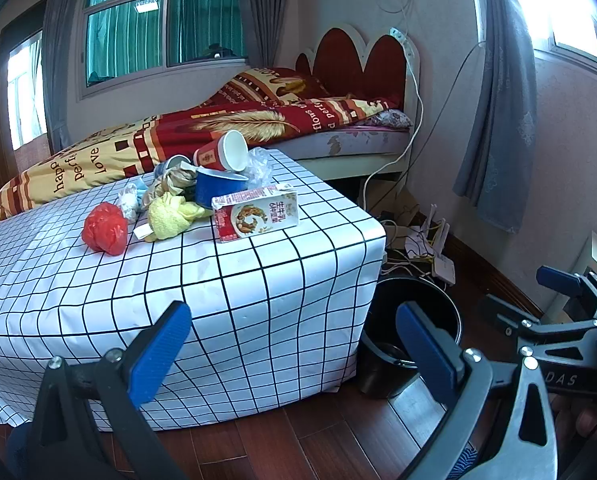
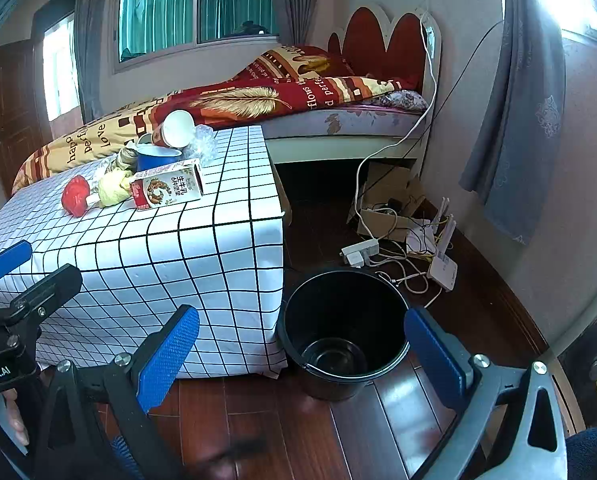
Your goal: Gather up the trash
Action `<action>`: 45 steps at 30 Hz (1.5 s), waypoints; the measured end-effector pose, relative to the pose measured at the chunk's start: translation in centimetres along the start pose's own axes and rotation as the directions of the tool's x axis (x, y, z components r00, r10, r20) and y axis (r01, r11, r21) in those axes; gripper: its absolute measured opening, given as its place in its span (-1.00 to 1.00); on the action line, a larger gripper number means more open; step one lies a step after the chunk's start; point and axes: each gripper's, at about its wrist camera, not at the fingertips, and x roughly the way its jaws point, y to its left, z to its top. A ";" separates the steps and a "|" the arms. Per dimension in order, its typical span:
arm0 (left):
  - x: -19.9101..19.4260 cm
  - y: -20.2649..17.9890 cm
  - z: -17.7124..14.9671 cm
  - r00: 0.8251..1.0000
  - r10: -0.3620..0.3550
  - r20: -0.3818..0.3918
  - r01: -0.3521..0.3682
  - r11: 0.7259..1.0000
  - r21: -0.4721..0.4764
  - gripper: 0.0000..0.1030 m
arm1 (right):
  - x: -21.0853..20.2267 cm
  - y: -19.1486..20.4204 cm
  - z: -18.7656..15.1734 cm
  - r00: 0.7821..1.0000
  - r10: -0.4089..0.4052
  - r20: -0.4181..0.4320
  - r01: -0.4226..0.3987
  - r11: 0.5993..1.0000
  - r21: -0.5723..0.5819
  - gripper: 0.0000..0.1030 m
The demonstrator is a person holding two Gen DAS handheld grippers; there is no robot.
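Trash lies piled on a table with a white grid cloth: a milk carton, a red crumpled bag, a yellow cloth, a blue cup, a red paper cup on its side and clear plastic. A black bucket stands empty on the floor right of the table. My left gripper is open and empty, low before the table. My right gripper is open and empty near the bucket.
A bed with a red and yellow quilt stands behind the table. Cables, a power strip, a router and a cardboard box lie on the wooden floor by the right wall. Grey curtains hang there.
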 end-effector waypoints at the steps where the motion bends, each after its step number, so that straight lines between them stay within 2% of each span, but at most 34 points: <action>1: 0.0 0.0 0.0 1.000 0.001 0.000 -0.001 1.000 -0.001 1.00 | 0.0 0.0 0.0 1.000 0.000 0.000 0.000 1.000 0.001 1.00; 19: 0.1 -0.4 0.1 1.000 -0.001 -0.005 0.001 1.000 -0.001 1.00 | 0.1 0.0 0.0 1.000 0.005 -0.006 -0.005 1.000 -0.002 1.00; 25: 0.3 1.1 0.6 0.999 0.035 0.004 -0.035 0.999 -0.005 1.00 | 0.8 0.6 0.7 0.996 0.081 -0.022 -0.081 0.997 -0.014 1.00; 28: 0.7 3.0 1.1 0.997 0.079 0.003 -0.079 0.997 -0.013 1.00 | 1.3 1.2 2.0 0.989 0.144 -0.017 -0.145 0.989 -0.011 1.00; 31: 1.4 5.7 1.5 0.994 0.107 -0.011 -0.108 0.993 -0.050 1.00 | 2.5 1.9 3.6 0.978 0.209 -0.014 -0.209 0.978 0.000 1.00; 35: 2.2 9.3 2.0 0.991 0.132 -0.023 -0.134 0.986 -0.102 1.00 | 5.6 4.0 5.9 0.967 0.255 -0.004 -0.255 0.965 -0.063 1.00; 38: 3.2 11.5 2.1 0.988 0.148 -0.038 -0.152 0.979 -0.139 1.00 | 8.8 5.5 7.7 0.951 0.306 -0.049 -0.309 0.946 -0.094 1.00; 43: 5.3 13.6 2.1 0.985 0.158 -0.069 -0.168 0.971 -0.172 0.99 | 13.6 7.7 10.0 0.935 0.346 -0.073 -0.353 0.930 -0.104 1.00; 45: 6.0 13.8 2.1 0.985 0.157 -0.078 -0.168 0.969 -0.179 0.99 | 16.0 8.7 10.8 0.921 0.375 -0.104 -0.386 0.915 -0.119 1.00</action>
